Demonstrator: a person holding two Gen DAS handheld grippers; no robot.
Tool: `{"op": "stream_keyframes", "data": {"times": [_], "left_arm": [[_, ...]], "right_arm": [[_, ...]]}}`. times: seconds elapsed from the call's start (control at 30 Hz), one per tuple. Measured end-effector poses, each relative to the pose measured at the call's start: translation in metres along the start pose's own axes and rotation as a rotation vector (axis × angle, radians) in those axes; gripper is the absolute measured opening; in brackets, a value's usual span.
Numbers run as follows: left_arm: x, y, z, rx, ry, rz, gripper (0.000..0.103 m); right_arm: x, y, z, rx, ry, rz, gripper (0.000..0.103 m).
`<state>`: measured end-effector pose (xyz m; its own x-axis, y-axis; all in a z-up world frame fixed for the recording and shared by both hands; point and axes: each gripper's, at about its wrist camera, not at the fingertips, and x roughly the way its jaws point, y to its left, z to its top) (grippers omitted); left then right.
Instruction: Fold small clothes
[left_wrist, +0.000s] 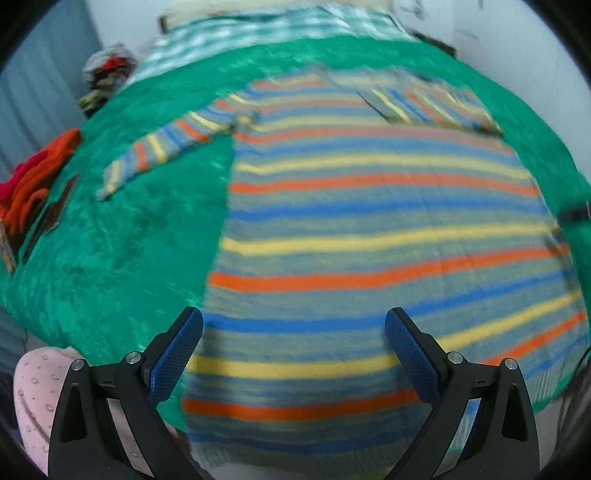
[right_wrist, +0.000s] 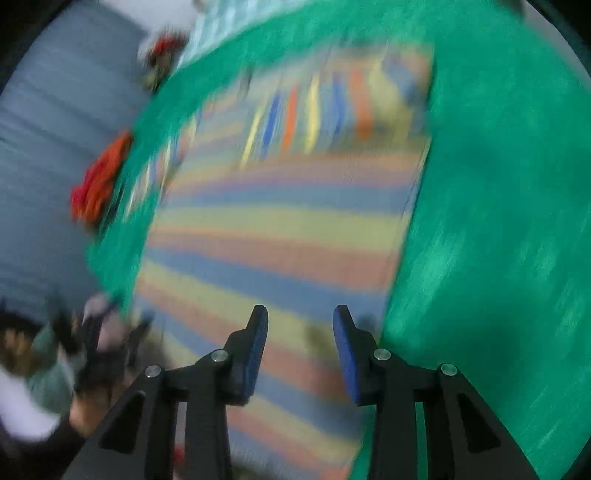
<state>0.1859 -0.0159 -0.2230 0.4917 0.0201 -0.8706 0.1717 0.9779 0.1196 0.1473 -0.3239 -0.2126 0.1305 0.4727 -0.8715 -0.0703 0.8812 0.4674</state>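
The left gripper (left_wrist: 293, 325) and right gripper (right_wrist: 300, 321) hung open, empty, above the striped sweater (left_wrist: 369, 229); a shallow pinch could drag it crooked.

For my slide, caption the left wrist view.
Open left gripper hovers above a striped sweater spread on a green blanket, one sleeve folded across the chest.
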Motion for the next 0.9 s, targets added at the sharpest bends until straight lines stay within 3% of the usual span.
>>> {"op": "stream_keyframes", "data": {"times": [0.1,0.23,0.3,0.37,0.47,0.53,0.63,0.73,0.9], "left_arm": [[0.006,-0.011,-0.009,0.068,0.043,0.022,0.1],[-0.003,-0.013,-0.015,0.077,0.011,0.011,0.1],[0.001,-0.014,-0.017,0.085,0.036,-0.005,0.1],[0.006,-0.014,-0.016,0.089,0.057,-0.014,0.1],[0.003,-0.004,-0.015,0.055,0.082,-0.038,0.101],[-0.005,0.009,-0.016,-0.001,0.081,-0.054,0.101],[-0.014,0.036,-0.009,-0.108,0.073,-0.118,0.101],[-0.018,0.091,0.021,-0.248,0.02,-0.171,0.101],[0.017,0.226,0.07,-0.558,-0.042,-0.142,0.101]], "right_arm": [[0.026,-0.014,-0.05,0.1,0.155,-0.08,0.037],[-0.003,0.0,-0.083,0.078,0.074,-0.196,0.037],[-0.005,0.012,-0.087,0.075,0.046,-0.158,0.043],[0.011,0.014,-0.096,0.091,0.074,-0.128,0.054],[0.033,0.006,-0.109,0.114,0.126,-0.236,0.053],[0.021,0.011,-0.107,0.108,0.051,-0.241,0.054],[-0.015,0.032,-0.099,0.068,-0.157,-0.277,0.065],[-0.031,0.049,-0.094,0.038,-0.316,-0.273,0.067],[-0.013,0.068,-0.086,-0.028,-0.334,-0.235,0.067]]}}
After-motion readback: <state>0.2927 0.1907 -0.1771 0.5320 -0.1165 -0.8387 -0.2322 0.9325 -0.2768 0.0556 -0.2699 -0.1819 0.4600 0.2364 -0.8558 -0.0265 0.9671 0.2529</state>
